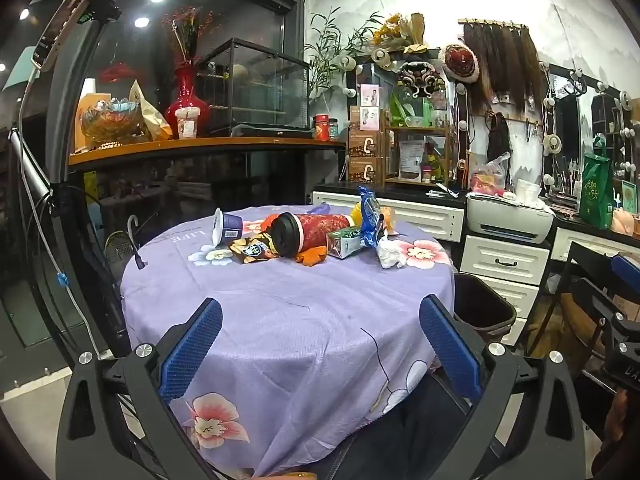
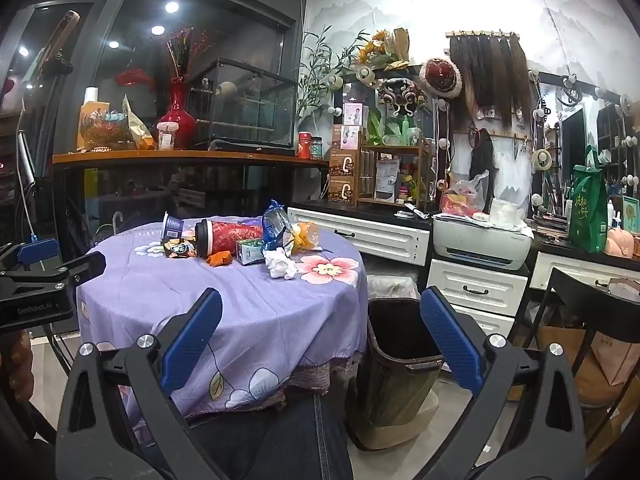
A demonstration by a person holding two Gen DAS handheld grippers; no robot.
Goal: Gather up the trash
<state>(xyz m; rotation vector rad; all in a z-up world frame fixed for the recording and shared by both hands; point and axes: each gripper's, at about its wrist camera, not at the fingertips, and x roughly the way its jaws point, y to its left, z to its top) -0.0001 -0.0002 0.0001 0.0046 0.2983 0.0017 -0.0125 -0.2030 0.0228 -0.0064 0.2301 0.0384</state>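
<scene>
A heap of trash lies at the far side of a round table with a purple flowered cloth (image 1: 288, 320): a red paper cup with a black lid (image 1: 308, 232) on its side, a tipped yogurt tub (image 1: 228, 226), a snack wrapper (image 1: 252, 250), a green carton (image 1: 344, 242), a blue wrapper (image 1: 370, 220) and a crumpled white tissue (image 1: 390, 256). My left gripper (image 1: 320, 340) hangs open over the near part of the cloth, well short of the heap. My right gripper (image 2: 320, 340) is open too, off the table's near right edge, above a dark bin (image 2: 394, 364). The cup (image 2: 230, 236) and tissue (image 2: 282, 266) show there too.
The bin (image 1: 482, 310) stands on the floor right of the table. Behind it run white drawers with a printer (image 2: 480, 240) and a cluttered counter. A black chair (image 2: 588, 312) is at the right, a shelf with a red vase (image 1: 186, 96) at the back left. Dark trousers (image 2: 296, 440) show below.
</scene>
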